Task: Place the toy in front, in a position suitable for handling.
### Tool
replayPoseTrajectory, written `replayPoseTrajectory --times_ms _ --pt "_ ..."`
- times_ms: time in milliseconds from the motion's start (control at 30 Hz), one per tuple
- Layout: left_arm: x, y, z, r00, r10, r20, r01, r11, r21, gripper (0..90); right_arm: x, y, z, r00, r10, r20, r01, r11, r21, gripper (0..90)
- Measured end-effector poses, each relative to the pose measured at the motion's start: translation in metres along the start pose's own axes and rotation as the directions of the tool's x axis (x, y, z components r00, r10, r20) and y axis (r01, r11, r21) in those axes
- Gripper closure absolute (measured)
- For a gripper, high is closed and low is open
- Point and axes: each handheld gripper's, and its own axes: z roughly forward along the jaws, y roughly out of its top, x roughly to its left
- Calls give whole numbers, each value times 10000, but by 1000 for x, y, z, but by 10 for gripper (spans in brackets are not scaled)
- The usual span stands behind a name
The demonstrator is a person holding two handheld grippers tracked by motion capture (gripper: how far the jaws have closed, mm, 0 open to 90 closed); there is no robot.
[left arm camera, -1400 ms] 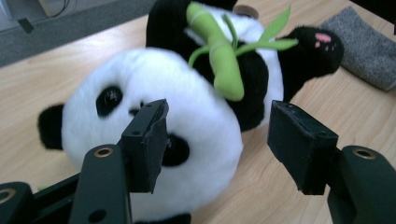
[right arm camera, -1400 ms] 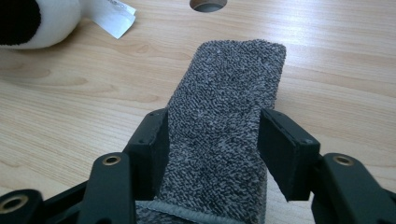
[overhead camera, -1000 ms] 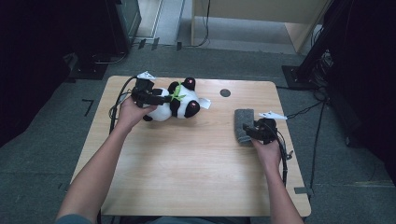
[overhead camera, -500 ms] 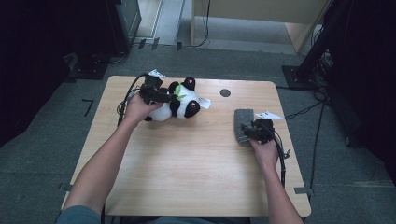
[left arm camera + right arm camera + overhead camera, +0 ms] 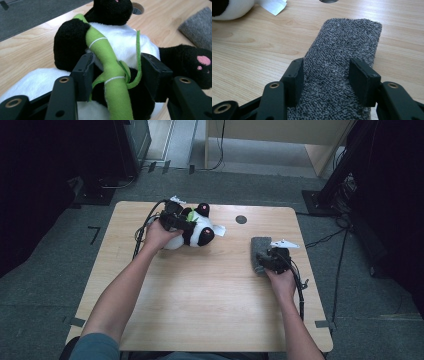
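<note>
Green felt bamboo stalk (image 5: 110,67) between left gripper (image 5: 116,72) fingers (image 5: 83,72), closing in

The plush panda (image 5: 195,227) lay on the table (image 5: 200,305) in the frame's upper left. The folded cloth (image 5: 259,252) sat well apart at right, a round hole (image 5: 241,219) behind, between them.

A lab: lone wooden table (image 5: 210,315) on grey carpet (image 5: 45,285), cables (image 5: 330,237), dark equipment stands (image 5: 345,175).
</note>
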Motion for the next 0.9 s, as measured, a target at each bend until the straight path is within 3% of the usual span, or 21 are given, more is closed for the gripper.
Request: replayPoseTrajectory --times_ms 167,200,333,467,600,800,900 --pt "4 -2 1 9999 -146 71 145 9997 201 585 1 -1 2 10000 -73 14 73 9999 129 469" --pt "4 -2 1 9999 -115 13 114 9997 227 650 1 -2 2 9999 -148 41 147 9997 198 469" --pt "0 -1 -3 9997 -221 -42 222 9990 382 685 0 -2 2 9998 -194 51 193 9996 194 471" --pt "-9 0 -12 9992 55 -391 -38 9991 432 708 0 -2 1 9998 -187 57 186 9997 173 472" --pt "-16 0 -24 9998 -83 -166 90 9990 438 722 3 -1 0 9996 -255 120 254 9996 107 472" --pt "-38 -3 -45 9999 -118 -36 118 9999 81 722 10 2 -2 9996 -281 91 282 9996 -57 471" --pt "-53 -9 -52 10000 -42 -77 43 9998 176 721 15 2 -1 9988 -451 182 452 9990 -56 462"
